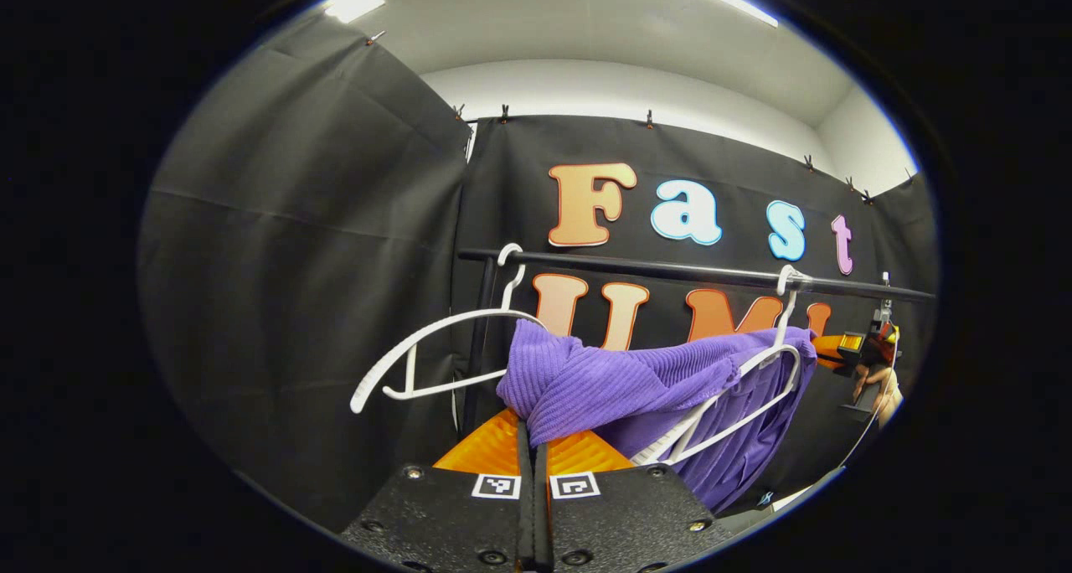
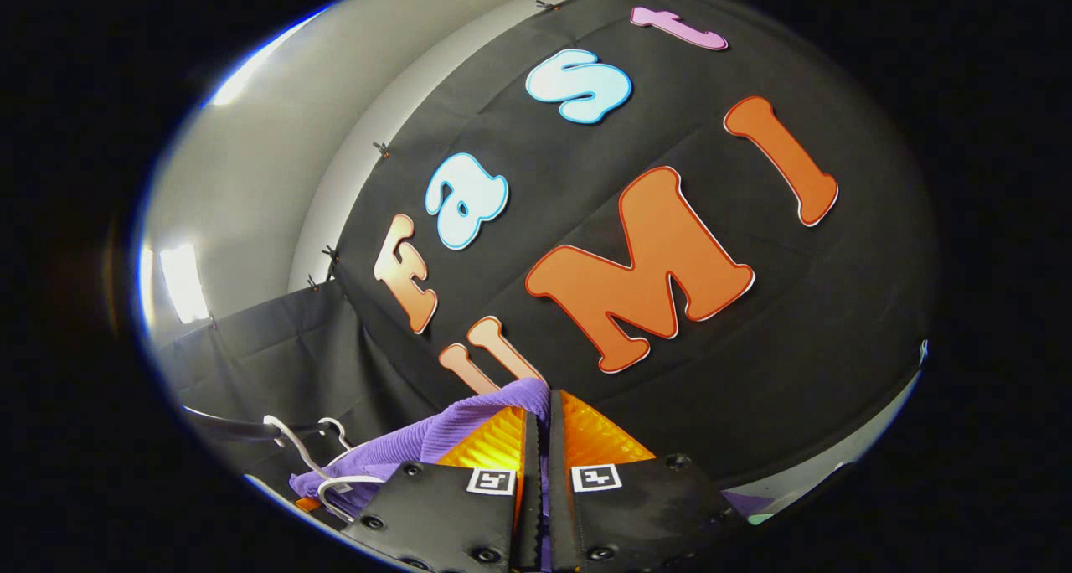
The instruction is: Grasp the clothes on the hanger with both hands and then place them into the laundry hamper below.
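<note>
garment: I see a purple ribbed knit cloth (image 1: 636,380), bunched and draped, one end pinched at my left tool
hanger: a white plastic hanger (image 1: 737,389) tilted under the cloth, hooked on the rail
right gripper view: the same cloth (image 2: 435,439) reaches my right tool

A staged recording booth, not a home: black cloth walls (image 1: 301,246) are clipped up with small clamps (image 1: 504,112) below a plain white ceiling (image 1: 603,28). A black clothes rail (image 1: 670,270) with white hangers (image 1: 419,359) stands inside, under strip lights (image 1: 353,2).
</note>
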`<act>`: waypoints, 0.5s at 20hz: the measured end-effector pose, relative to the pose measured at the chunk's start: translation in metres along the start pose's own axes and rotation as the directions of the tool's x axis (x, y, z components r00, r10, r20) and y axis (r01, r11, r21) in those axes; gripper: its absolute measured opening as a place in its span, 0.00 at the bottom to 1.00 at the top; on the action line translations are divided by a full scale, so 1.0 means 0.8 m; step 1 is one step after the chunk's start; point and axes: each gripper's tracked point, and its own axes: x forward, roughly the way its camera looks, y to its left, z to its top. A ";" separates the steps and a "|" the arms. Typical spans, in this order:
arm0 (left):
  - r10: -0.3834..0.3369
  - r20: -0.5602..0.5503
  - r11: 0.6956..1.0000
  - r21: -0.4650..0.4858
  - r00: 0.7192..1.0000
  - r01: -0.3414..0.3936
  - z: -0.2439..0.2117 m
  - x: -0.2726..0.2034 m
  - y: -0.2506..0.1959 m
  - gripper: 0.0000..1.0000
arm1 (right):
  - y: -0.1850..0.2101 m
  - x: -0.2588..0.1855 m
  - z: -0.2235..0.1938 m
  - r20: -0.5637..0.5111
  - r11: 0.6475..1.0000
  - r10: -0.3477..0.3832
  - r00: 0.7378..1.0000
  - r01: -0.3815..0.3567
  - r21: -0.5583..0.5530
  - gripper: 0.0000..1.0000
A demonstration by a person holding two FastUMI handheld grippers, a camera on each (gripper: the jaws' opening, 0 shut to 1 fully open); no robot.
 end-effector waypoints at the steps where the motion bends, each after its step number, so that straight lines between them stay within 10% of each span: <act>1: 0.002 -0.010 1.000 -0.004 1.000 -0.002 -0.006 0.003 0.003 0.00 | -0.004 0.004 -0.004 -0.011 1.000 -0.014 1.000 0.014 -0.011 0.11; 10: -0.002 -0.149 0.998 -0.069 0.989 -0.009 -0.085 0.024 0.021 0.00 | -0.049 0.012 -0.071 -0.093 0.994 -0.111 0.989 0.110 -0.024 0.11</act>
